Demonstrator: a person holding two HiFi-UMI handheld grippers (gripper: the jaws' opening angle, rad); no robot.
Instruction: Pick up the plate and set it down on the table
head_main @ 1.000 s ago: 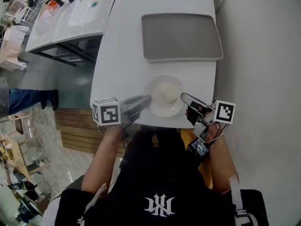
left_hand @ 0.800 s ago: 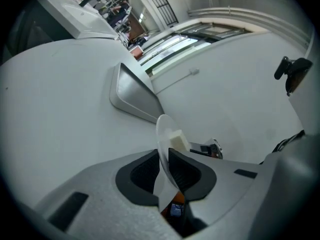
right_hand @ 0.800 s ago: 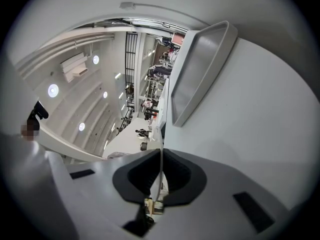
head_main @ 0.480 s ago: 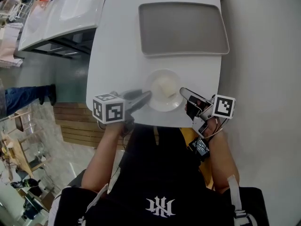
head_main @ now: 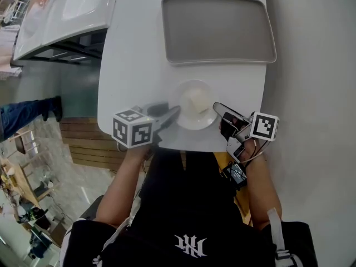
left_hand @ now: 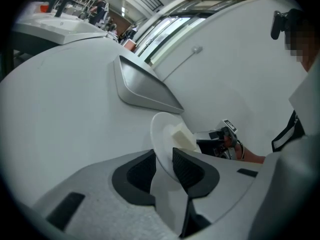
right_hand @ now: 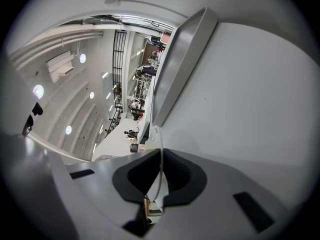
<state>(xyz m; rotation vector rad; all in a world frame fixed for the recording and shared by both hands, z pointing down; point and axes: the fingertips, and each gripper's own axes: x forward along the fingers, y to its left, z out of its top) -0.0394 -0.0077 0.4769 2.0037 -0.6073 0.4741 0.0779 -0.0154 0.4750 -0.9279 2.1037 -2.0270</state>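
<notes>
Clamping a seemingly stiff, breakable plate (head_main: 194,105) by its rim: right gripper (head_main: 218,109) fingers; left gripper (head_main: 173,114) fingers, just opening, loosely straddle it.

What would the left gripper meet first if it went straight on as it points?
Most likely the plate, whose rim stands between the left gripper's jaws, which have just been opening.
</notes>
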